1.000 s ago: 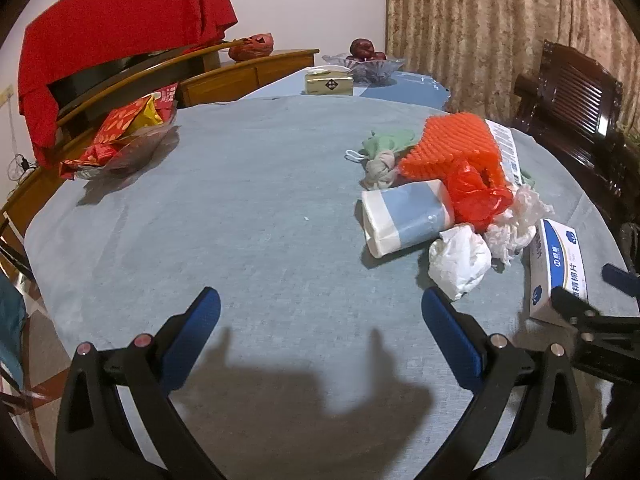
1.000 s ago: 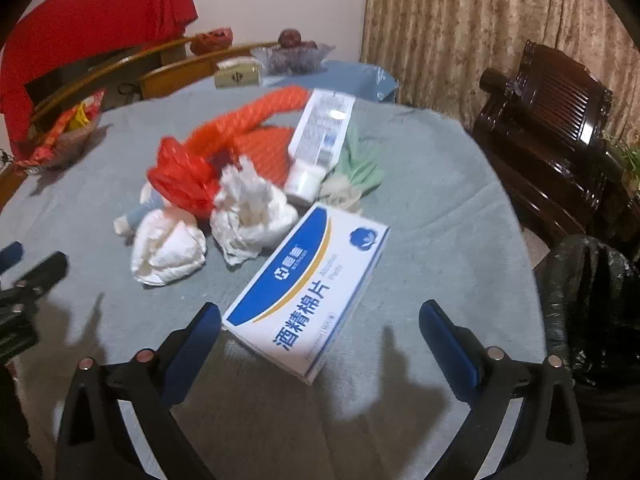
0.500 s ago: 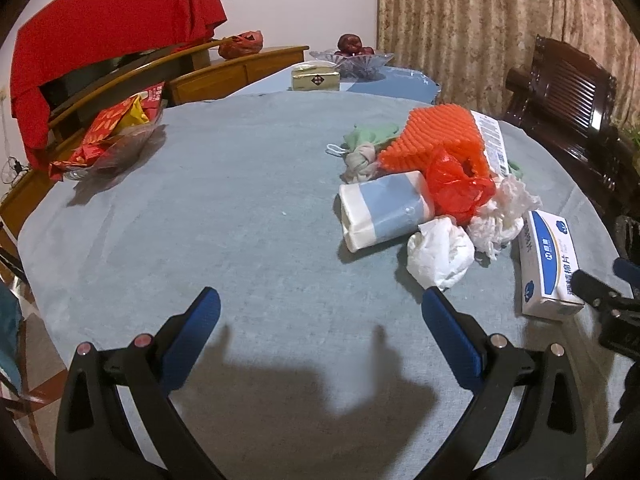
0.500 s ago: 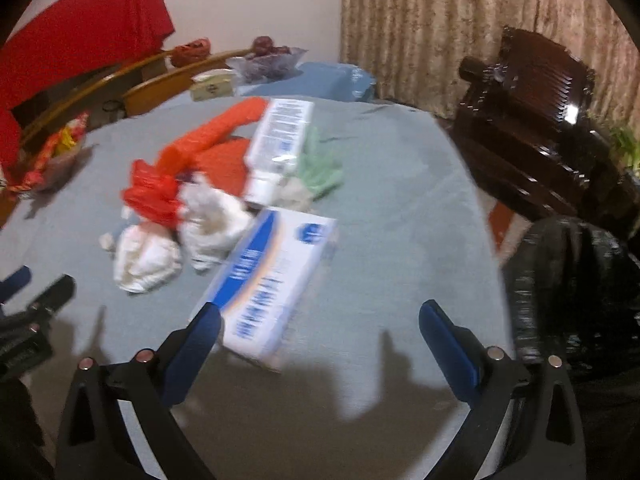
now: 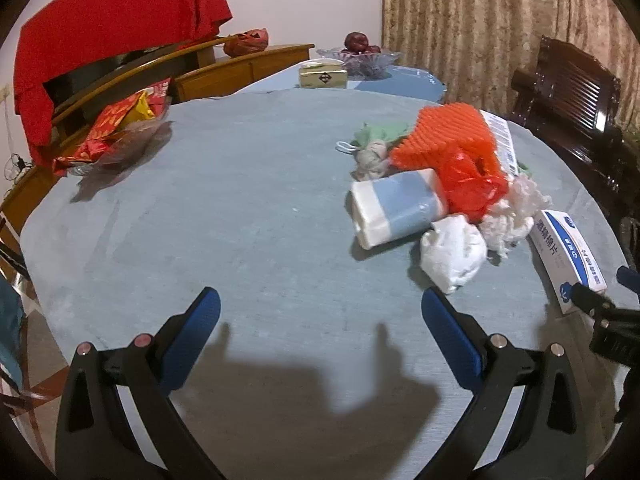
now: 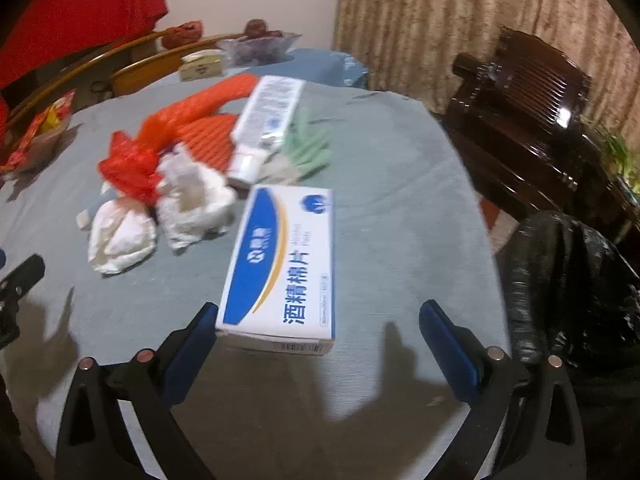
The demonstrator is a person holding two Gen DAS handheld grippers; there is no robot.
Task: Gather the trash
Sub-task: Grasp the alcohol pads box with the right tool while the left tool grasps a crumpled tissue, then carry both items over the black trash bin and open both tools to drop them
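Note:
A pile of trash lies on the round grey-blue table [image 5: 240, 208]: a blue and white box [image 6: 284, 268], crumpled white tissues [image 6: 120, 236], a red plastic bag [image 6: 128, 164], orange foam netting [image 5: 444, 136], a white tube [image 6: 268, 120], a green mask [image 6: 308, 148] and a white and blue roll [image 5: 400, 208]. My right gripper [image 6: 318, 326] is open, with the near end of the box between its fingers, close to the left one. My left gripper [image 5: 320, 318] is open and empty over bare table, left of the pile. The box also shows in the left wrist view [image 5: 568, 256].
A black trash bag [image 6: 568, 292] stands off the table's right edge. A dark wooden chair [image 6: 528, 120] is behind it. Red snack packets [image 5: 116, 128] lie at the table's far left. A fruit bowl [image 5: 360, 56] and a small box [image 5: 322, 76] sit on a farther table.
My right gripper has come forward over the box, which now lies lengthwise between its fingers. My left gripper has shifted slightly; the pile sits further right in its view.

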